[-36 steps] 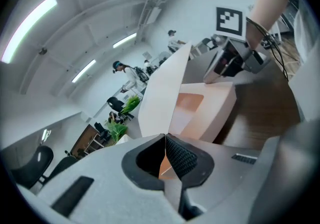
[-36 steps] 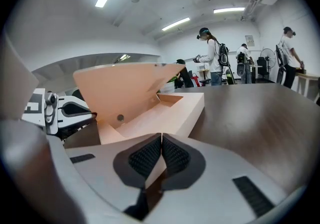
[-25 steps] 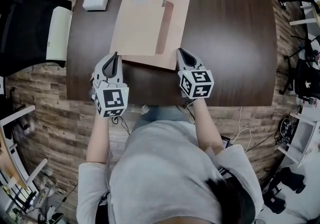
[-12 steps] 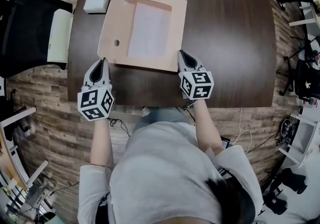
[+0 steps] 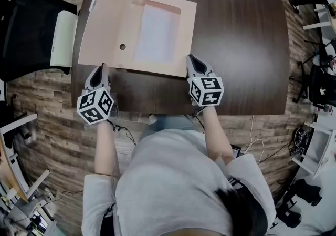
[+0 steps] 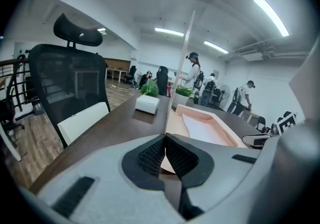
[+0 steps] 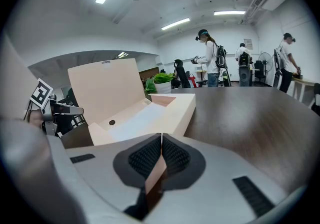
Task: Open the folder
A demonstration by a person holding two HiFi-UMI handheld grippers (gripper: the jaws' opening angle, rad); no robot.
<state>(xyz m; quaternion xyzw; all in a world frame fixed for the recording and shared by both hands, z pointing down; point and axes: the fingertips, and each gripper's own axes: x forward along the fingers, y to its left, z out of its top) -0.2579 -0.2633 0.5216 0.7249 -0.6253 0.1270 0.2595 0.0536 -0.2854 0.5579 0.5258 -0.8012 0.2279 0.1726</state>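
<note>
**Cover may slip and fall shut**

On the table (image 5: 247,45) the folder (image 5: 188,40) lies open, its cover (image 5: 105,24) raised leftward. We judge the cover drops back if our left gripper (image 5: 101,68), pinching its corner, slips. Our right gripper (image 5: 191,58) clamps the base's near corner.

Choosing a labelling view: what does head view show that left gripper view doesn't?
Head view only: the folder's small round hole, person's grey top. Left gripper view only: left hand-held gripper visibly shut on the raised peach lid, people standing behind. Both: open pale peach cardboard box folder, black mesh office chair.
</note>
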